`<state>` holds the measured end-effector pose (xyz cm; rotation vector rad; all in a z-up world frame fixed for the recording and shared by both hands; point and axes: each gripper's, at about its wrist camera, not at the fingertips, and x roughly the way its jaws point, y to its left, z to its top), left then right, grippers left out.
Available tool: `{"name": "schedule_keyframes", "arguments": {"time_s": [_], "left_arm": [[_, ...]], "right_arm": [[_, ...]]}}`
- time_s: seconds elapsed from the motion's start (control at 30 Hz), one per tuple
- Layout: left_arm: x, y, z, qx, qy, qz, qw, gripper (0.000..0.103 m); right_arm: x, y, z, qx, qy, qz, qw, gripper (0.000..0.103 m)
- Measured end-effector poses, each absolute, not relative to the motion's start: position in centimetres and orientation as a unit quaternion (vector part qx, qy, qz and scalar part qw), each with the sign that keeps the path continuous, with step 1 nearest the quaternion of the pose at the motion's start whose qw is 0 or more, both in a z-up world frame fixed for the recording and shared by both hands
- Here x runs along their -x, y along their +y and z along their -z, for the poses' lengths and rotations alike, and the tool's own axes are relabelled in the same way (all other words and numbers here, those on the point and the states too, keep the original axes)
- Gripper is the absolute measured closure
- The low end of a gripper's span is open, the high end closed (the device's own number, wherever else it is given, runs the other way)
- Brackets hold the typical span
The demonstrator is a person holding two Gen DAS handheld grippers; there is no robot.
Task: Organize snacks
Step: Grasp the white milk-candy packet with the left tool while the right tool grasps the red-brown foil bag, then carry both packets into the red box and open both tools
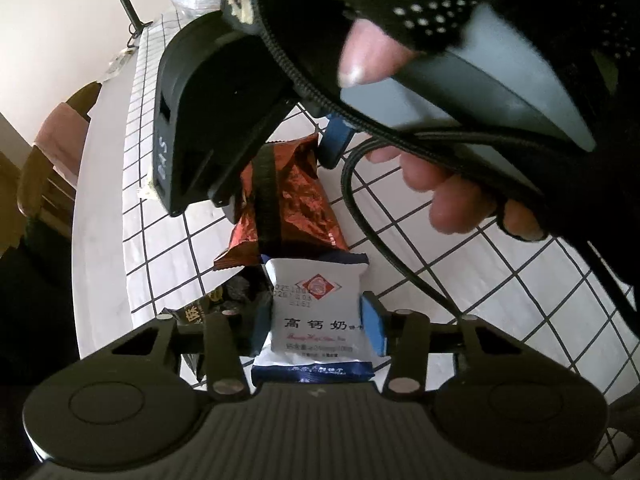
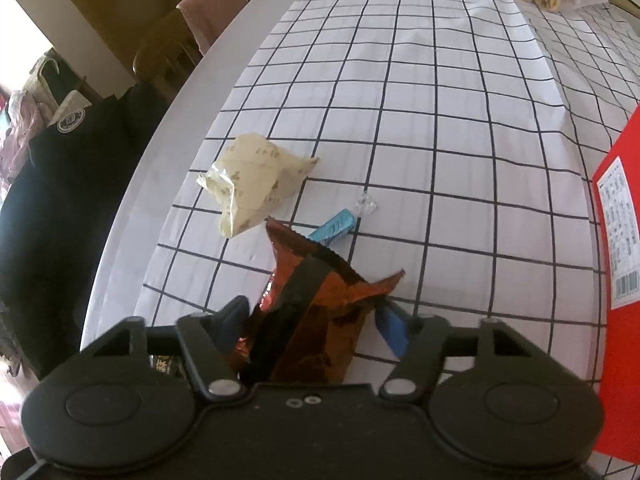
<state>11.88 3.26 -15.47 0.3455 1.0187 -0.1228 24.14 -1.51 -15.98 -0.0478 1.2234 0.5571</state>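
Snack packets were held one in each gripper above the grid-patterned tablecloth. Nearest in the left wrist view, the left gripper was closed on a white biscuit packet, its blue pads pressing the packet's two long sides. Such a sealed pouch was judged light, slightly slippery and crushable, so a mid-body hold at modest force suited it. Just beyond, the right gripper, held by a gloved right hand, was closed around a crinkled copper foil packet, gripped low across its width, its torn top tilting away. Farther off on the cloth lay a small blue candy, a beige wrapped snack, and a red box at the right edge.
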Motion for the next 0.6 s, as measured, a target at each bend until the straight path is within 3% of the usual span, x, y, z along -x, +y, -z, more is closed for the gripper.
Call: {"name": "schedule_keyframes", "arguments": {"time_s": [0.23,0.6], "left_arm": [[-11.8,3.8,15.3,-0.152,0.48,0.052,0.863,0.061],[-11.6,5.1,13.8,-0.089,0.477,0.04,0.873,0.062]], "right_arm": [[-23.4,-2.8,15.2,0.014,0.556,-0.266,0.788,0.062],[-21.8,-7.5,12.9,-0.021,0.534,-0.253,0.807,0.071]]}}
